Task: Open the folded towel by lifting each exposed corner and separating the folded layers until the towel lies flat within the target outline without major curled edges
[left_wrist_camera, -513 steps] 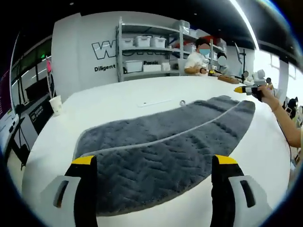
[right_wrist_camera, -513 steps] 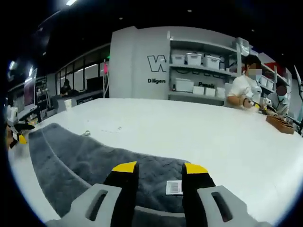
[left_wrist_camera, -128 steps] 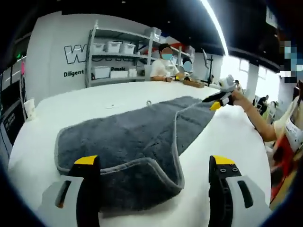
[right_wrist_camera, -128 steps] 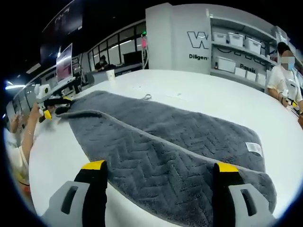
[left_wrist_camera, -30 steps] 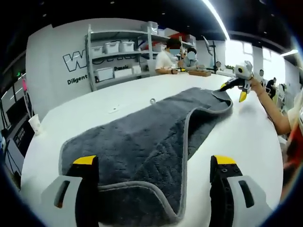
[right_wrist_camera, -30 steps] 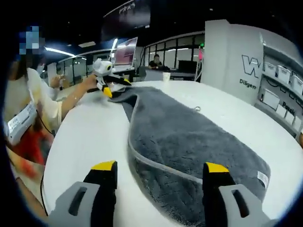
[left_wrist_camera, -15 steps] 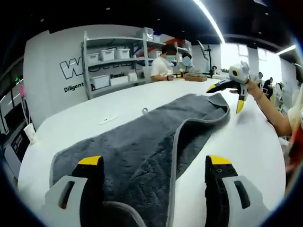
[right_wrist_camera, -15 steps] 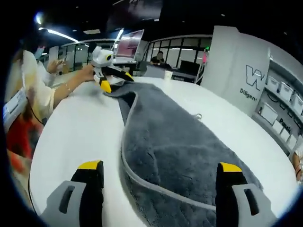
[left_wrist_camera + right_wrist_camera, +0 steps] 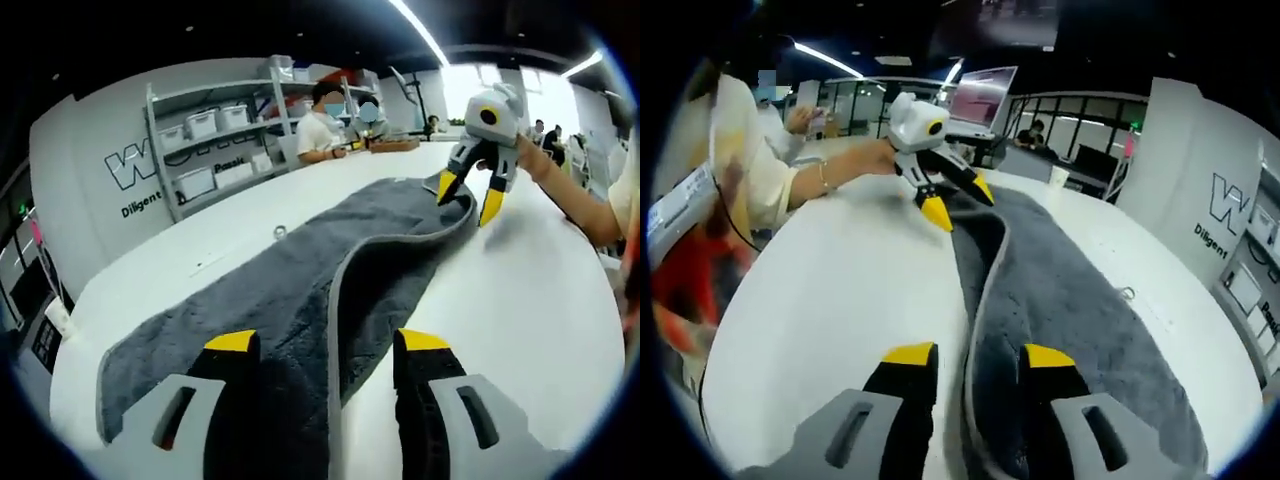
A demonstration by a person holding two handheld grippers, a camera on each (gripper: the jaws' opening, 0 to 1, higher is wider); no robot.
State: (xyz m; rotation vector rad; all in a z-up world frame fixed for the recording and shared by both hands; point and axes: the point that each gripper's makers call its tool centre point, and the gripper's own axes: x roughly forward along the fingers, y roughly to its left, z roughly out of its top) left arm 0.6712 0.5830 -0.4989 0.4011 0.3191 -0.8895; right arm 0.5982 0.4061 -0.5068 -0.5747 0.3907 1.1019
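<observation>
Both grippers' jaws having narrowed, left gripper and right gripper each straddling raised towel edge, grip unclear

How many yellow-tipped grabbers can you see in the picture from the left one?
2. The left gripper rises from the bottom, its jaws either side of the gray towel edge. The right gripper hangs over the towel's far end.

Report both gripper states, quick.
Left gripper: open, jaws astride the towel edge, holding nothing.
Right gripper: open, jaws astride the towel edge, holding nothing.
</observation>
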